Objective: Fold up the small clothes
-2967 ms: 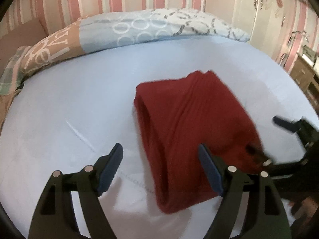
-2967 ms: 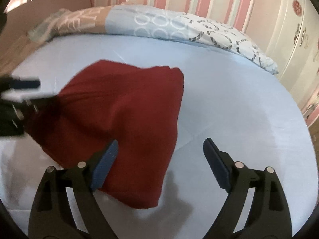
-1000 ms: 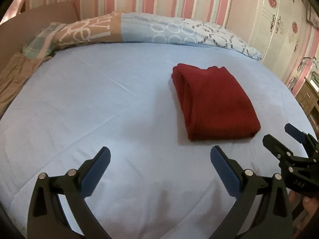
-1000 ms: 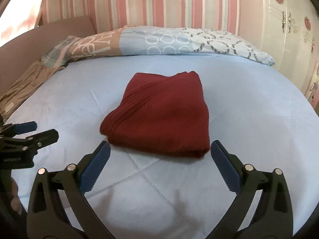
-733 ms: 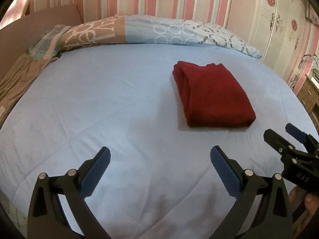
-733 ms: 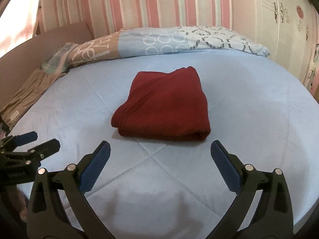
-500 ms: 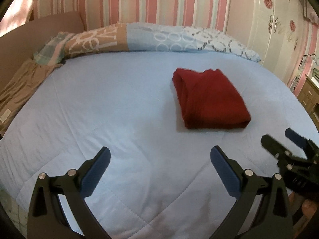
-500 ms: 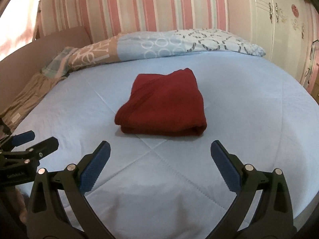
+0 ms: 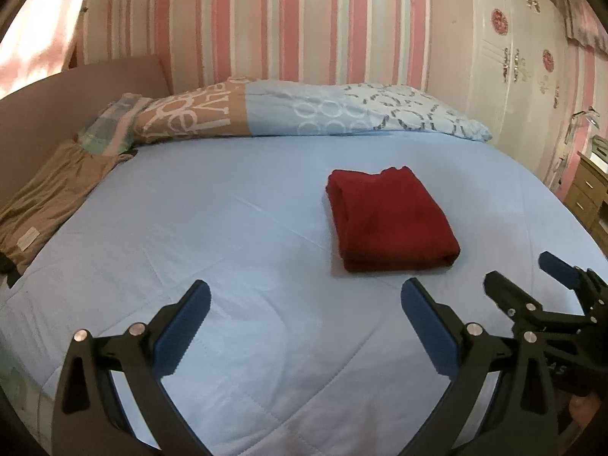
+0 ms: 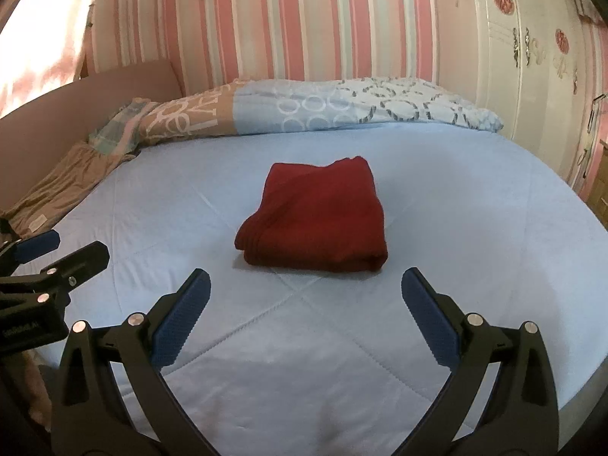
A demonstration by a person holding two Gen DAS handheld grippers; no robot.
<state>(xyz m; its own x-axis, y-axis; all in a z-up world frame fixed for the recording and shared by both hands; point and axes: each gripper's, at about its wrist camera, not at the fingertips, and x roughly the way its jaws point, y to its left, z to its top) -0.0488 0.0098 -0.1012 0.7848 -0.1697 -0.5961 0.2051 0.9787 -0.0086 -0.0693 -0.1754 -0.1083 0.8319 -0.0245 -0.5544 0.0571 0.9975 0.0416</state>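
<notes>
The folded red garment (image 10: 315,216) lies mid-bed, dead ahead of the wide-open, empty right gripper (image 10: 304,304), right of the equally splayed, empty left gripper (image 9: 304,315).

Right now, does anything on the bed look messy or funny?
Not much. The red garment lies neatly folded on the blue bedspread, with both hand-held grippers open and off it. The only untidy thing is a brown cloth, rumpled at the bed's edge beside the pillow.
</notes>
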